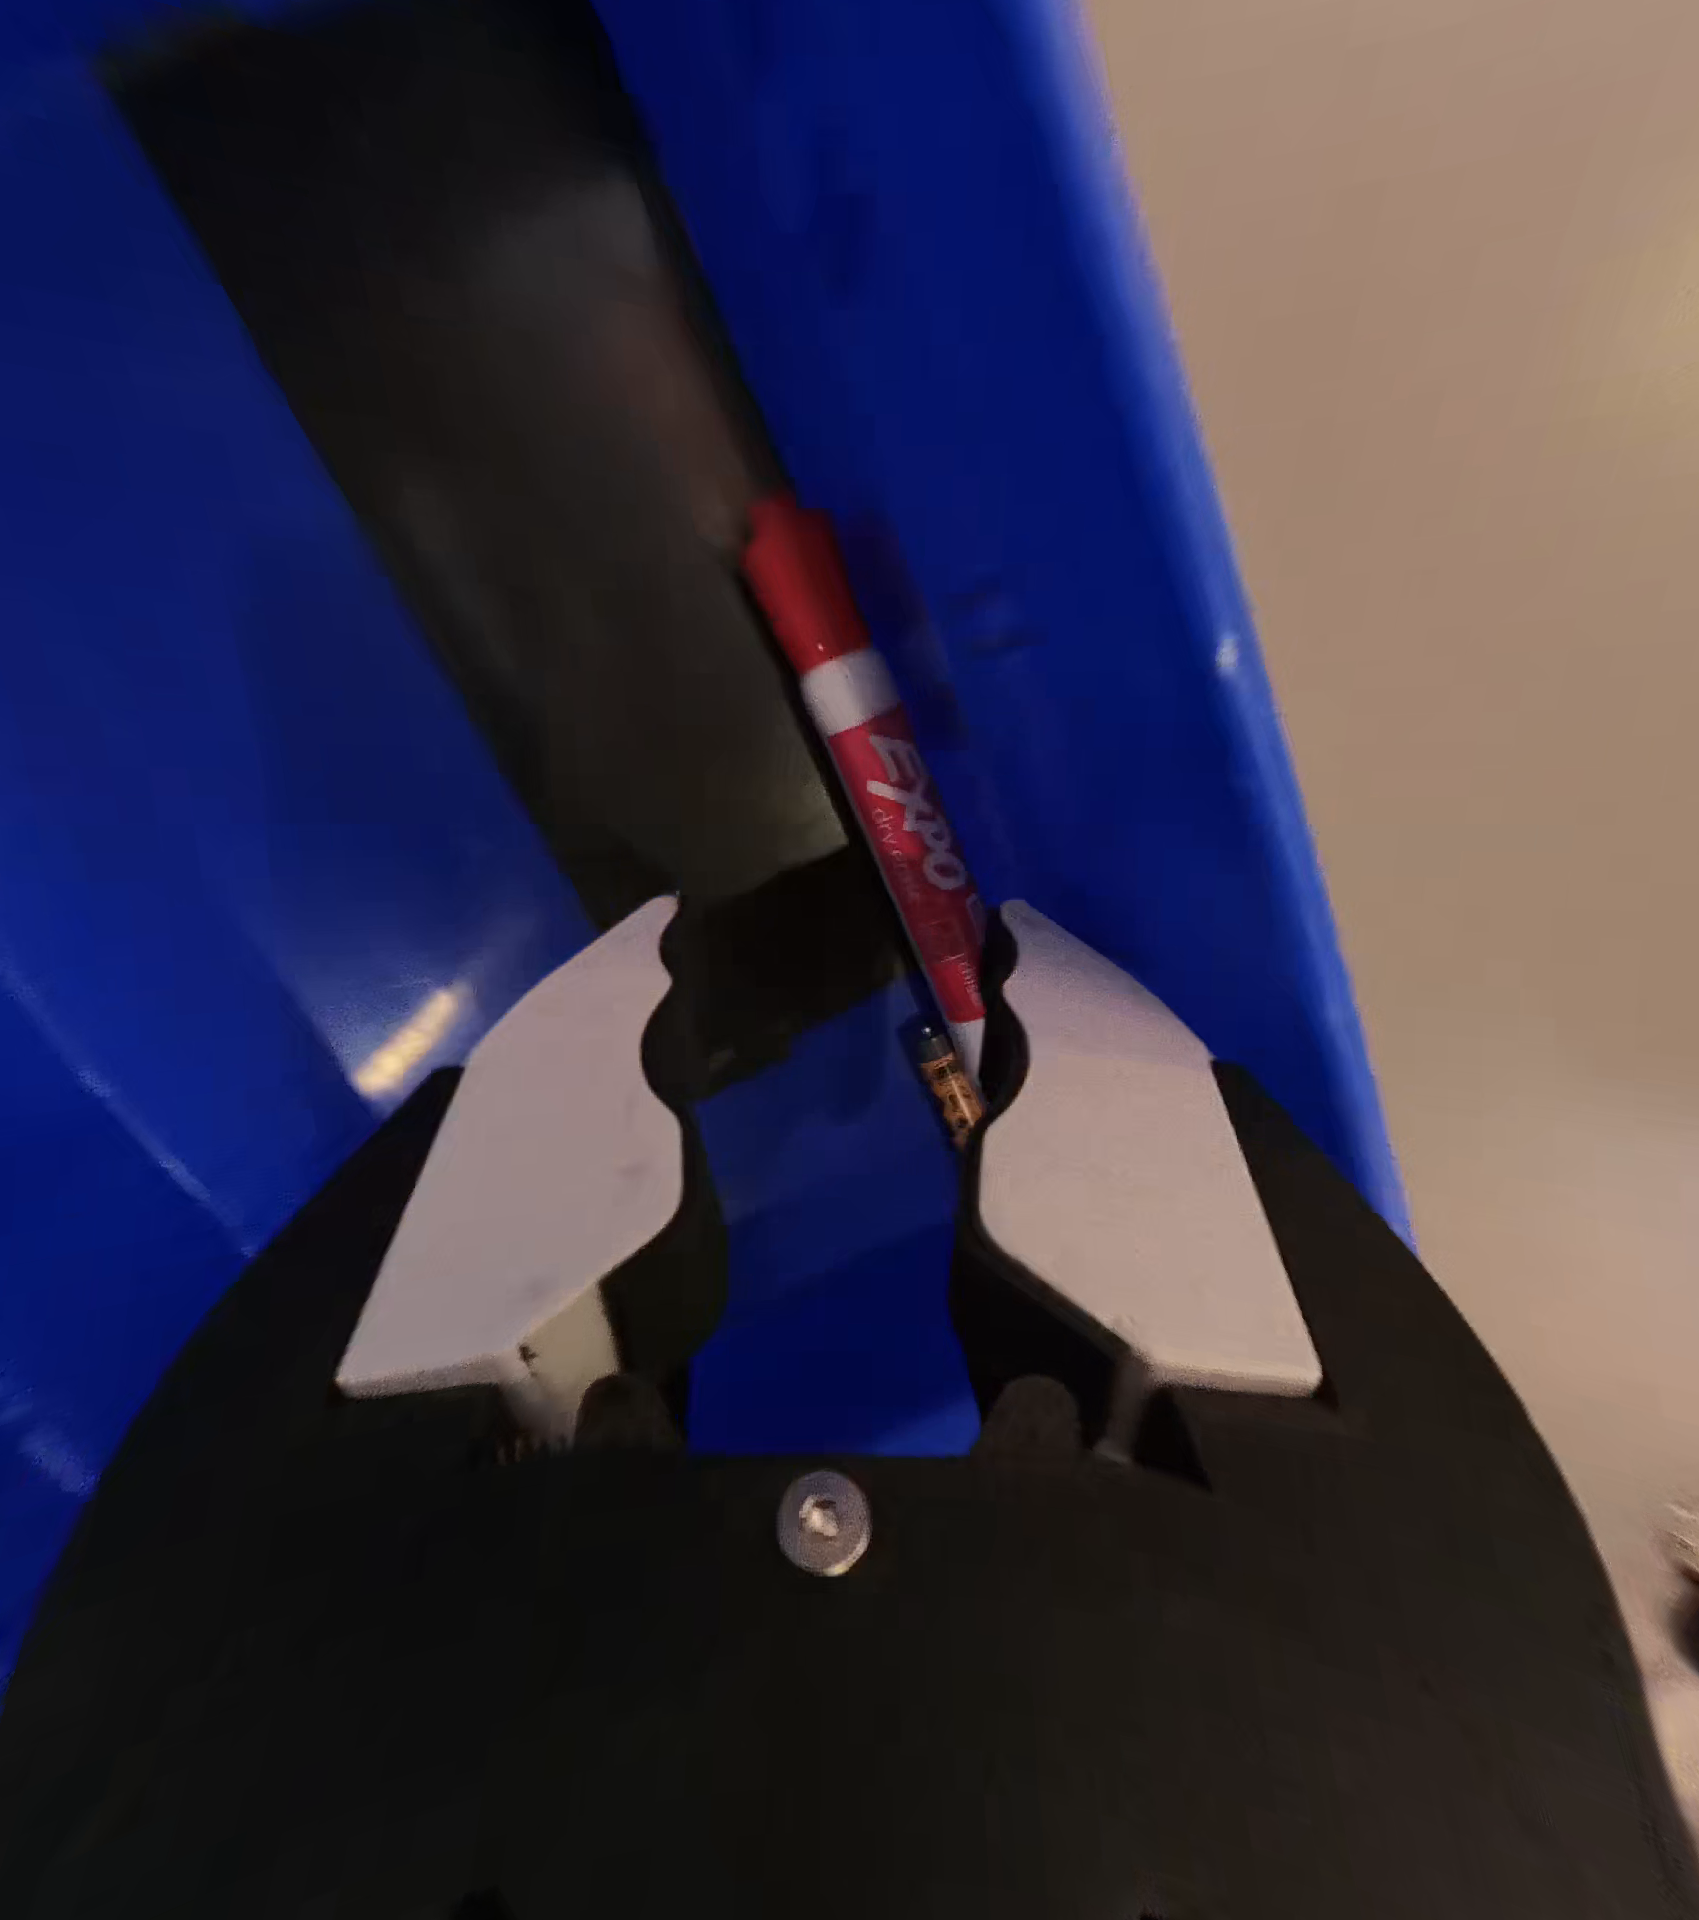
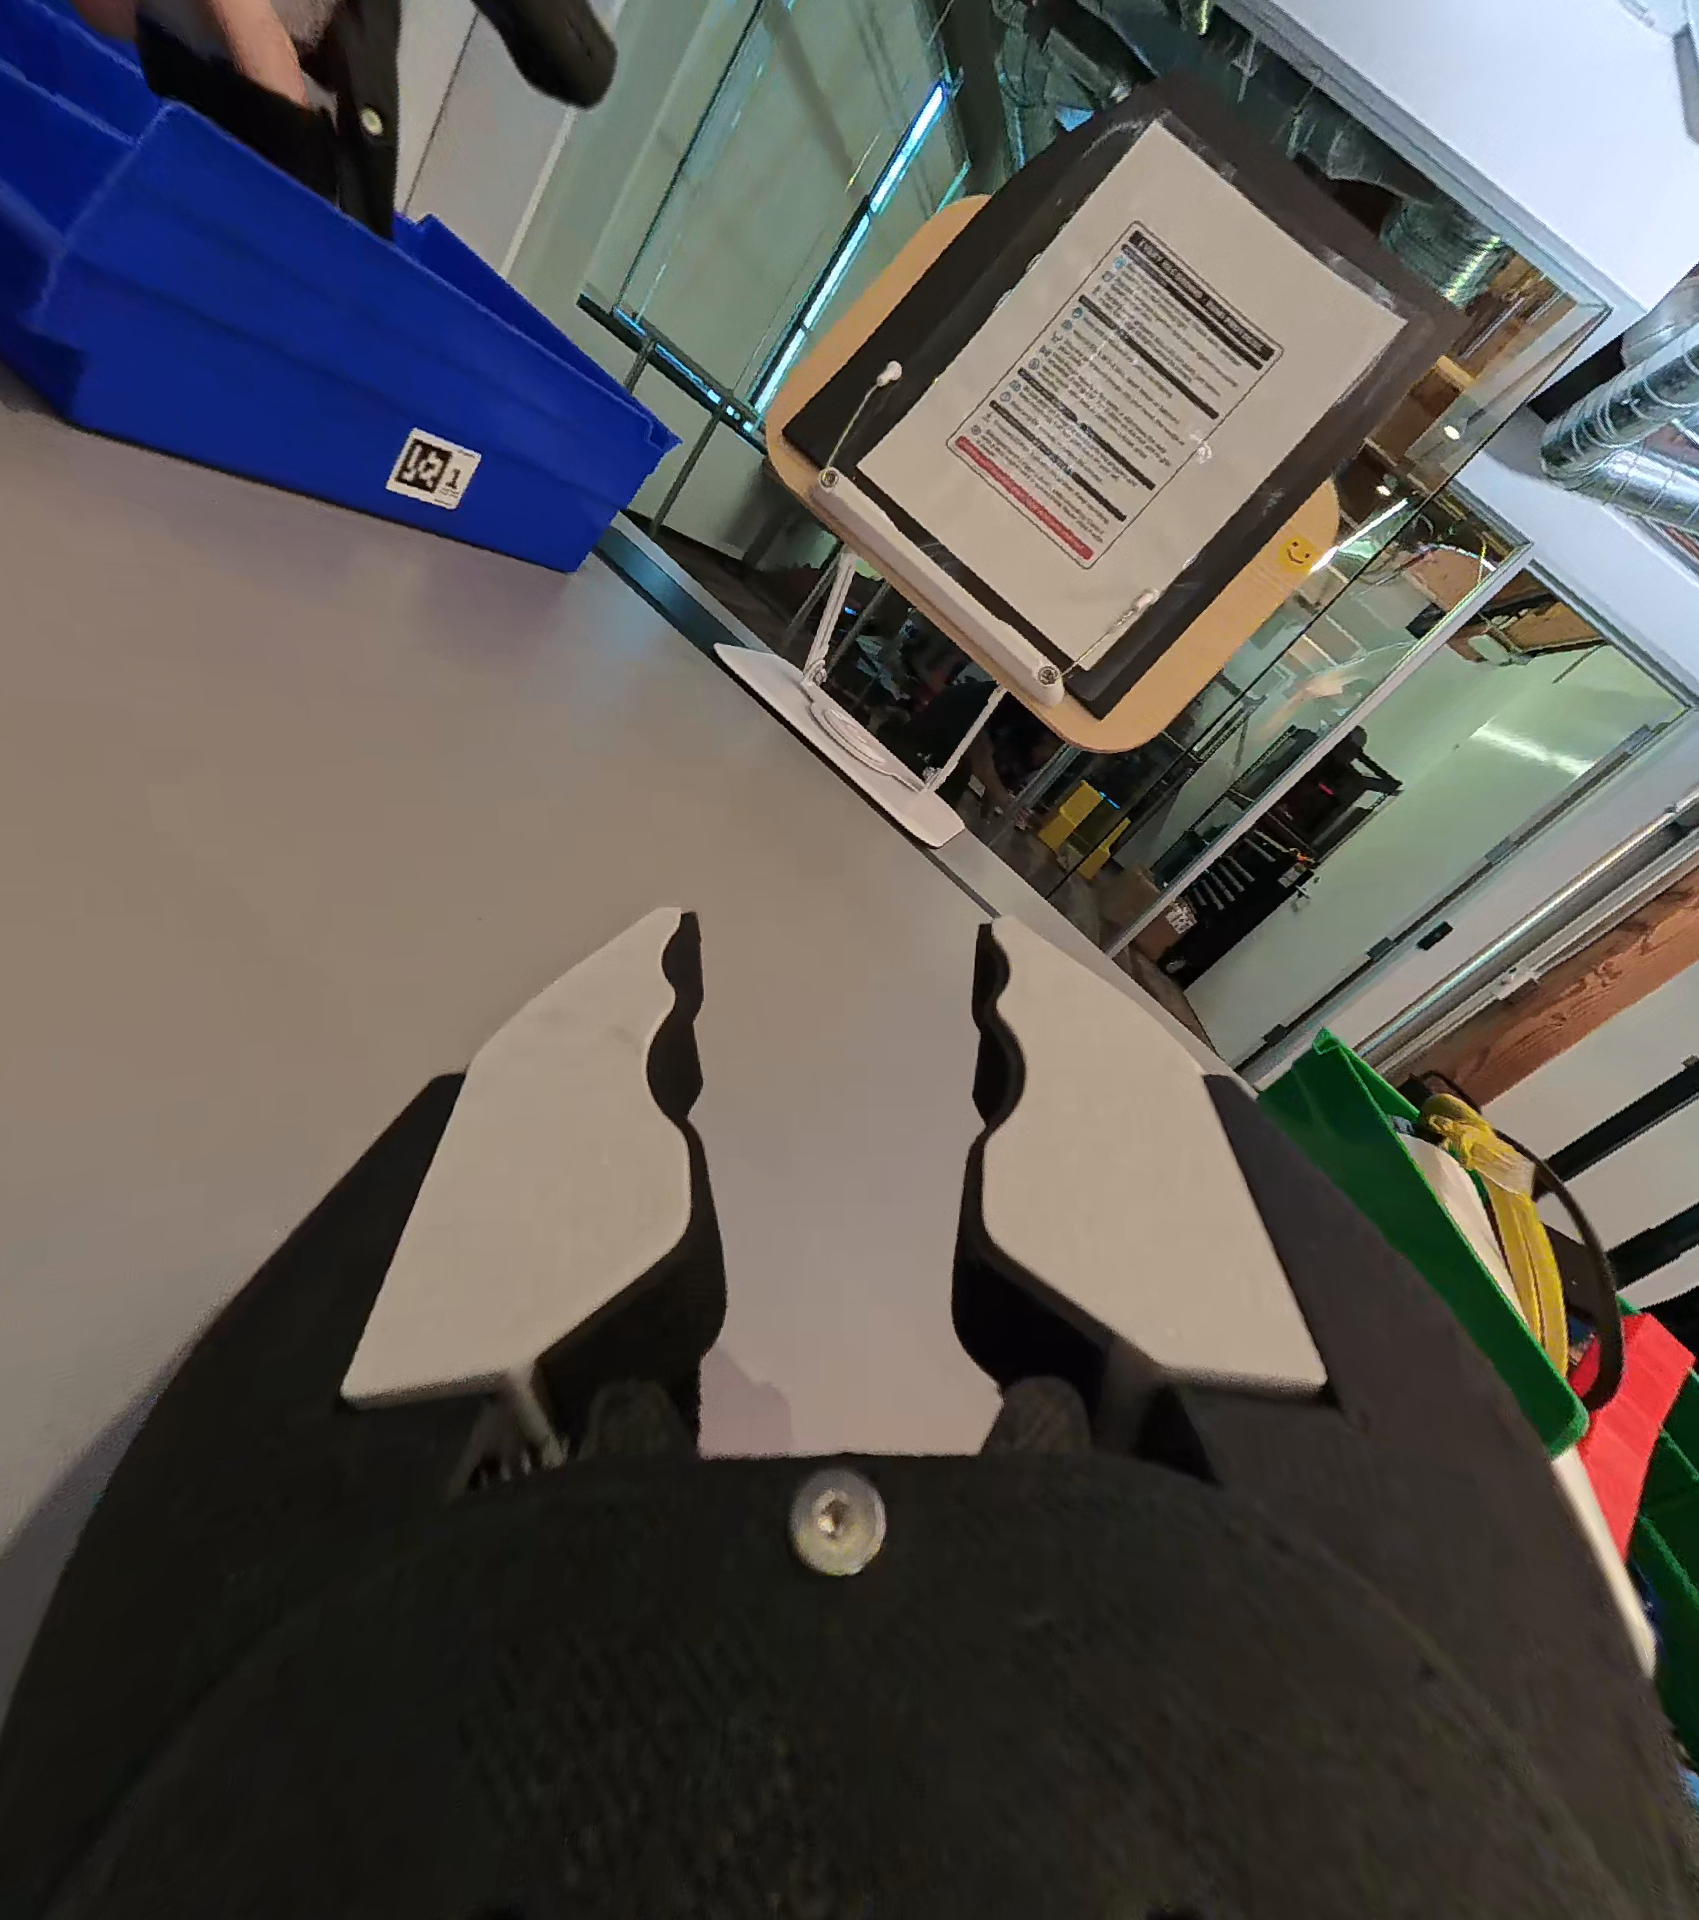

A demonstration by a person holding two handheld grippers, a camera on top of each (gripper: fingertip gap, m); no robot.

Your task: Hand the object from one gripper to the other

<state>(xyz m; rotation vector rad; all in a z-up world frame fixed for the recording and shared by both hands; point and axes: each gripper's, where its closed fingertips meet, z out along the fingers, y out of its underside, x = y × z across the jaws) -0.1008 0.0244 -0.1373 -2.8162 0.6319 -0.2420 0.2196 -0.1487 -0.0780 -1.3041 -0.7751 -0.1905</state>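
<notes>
A red marker (image 1: 876, 758) with a white band lies inside a blue bin (image 1: 1032, 416), leaning along its right wall. A small battery (image 1: 944, 1081) lies by the marker's near end. A dark flat object (image 1: 471, 447) lies in the bin to the marker's left. My left gripper (image 1: 837, 914) is open inside the bin, jaws either side of the marker's near end, the right finger close to it. My right gripper (image 2: 837, 935) is open and empty over the grey table (image 2: 305, 831). The other gripper (image 2: 346, 125), held by a hand, shows far off in the blue bin (image 2: 305, 343).
A stand with a printed sheet (image 2: 1084, 416) rises at the table's far edge. Green bins (image 2: 1447, 1247) with a yellow item and a red piece (image 2: 1634, 1413) sit at the right. Glass walls lie beyond the table. The gap from one gripper's tips to the other's is roughly 35 cm.
</notes>
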